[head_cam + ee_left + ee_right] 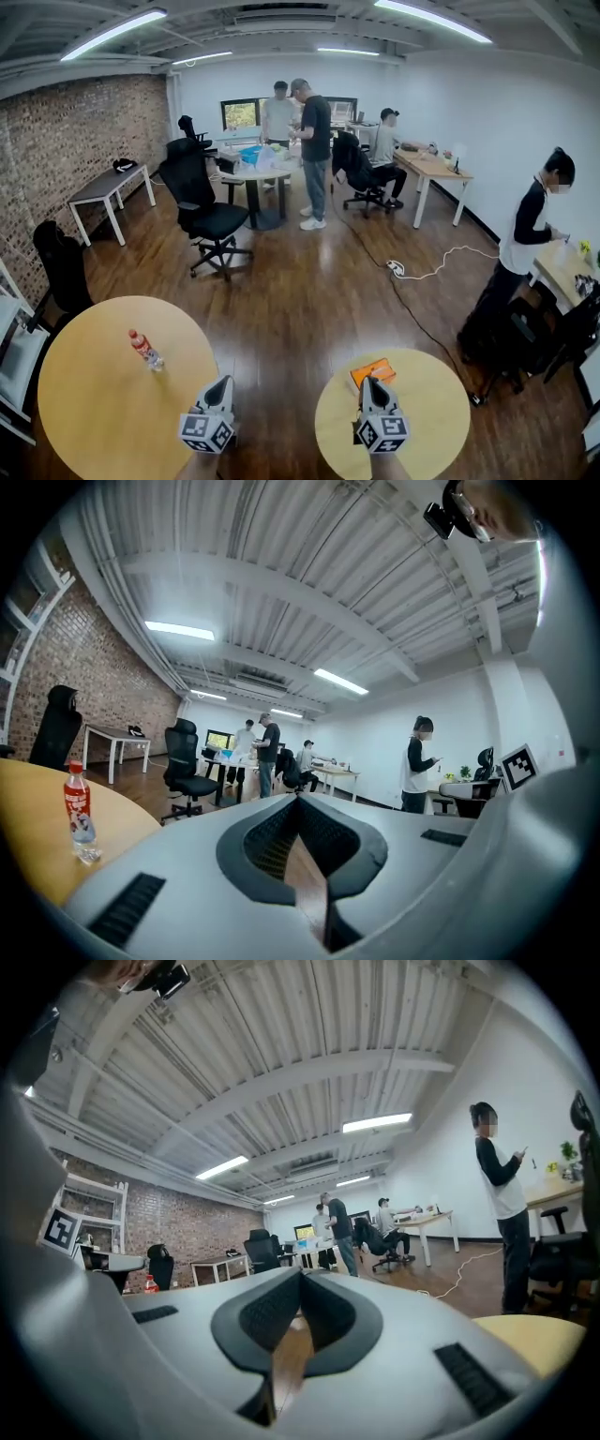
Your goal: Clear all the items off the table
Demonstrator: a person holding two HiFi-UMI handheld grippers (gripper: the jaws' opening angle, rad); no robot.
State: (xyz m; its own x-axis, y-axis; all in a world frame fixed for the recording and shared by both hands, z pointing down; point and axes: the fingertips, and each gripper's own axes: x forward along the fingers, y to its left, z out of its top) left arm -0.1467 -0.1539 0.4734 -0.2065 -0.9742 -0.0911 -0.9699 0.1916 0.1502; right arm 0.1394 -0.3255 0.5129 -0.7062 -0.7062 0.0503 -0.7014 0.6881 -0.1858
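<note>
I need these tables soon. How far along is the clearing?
Nothing looks done yet. In hand: nothing; the left gripper and right gripper are both shut and empty. Left: the bottle standing on the left round table and the orange packet lying on the right round table.

Around the bottle (145,350), the bare top of the round table (89,398) is lying open on every side, wooden floor (274,361) is running past to its right, and a black office chair (208,217) is standing well beyond it.
</note>
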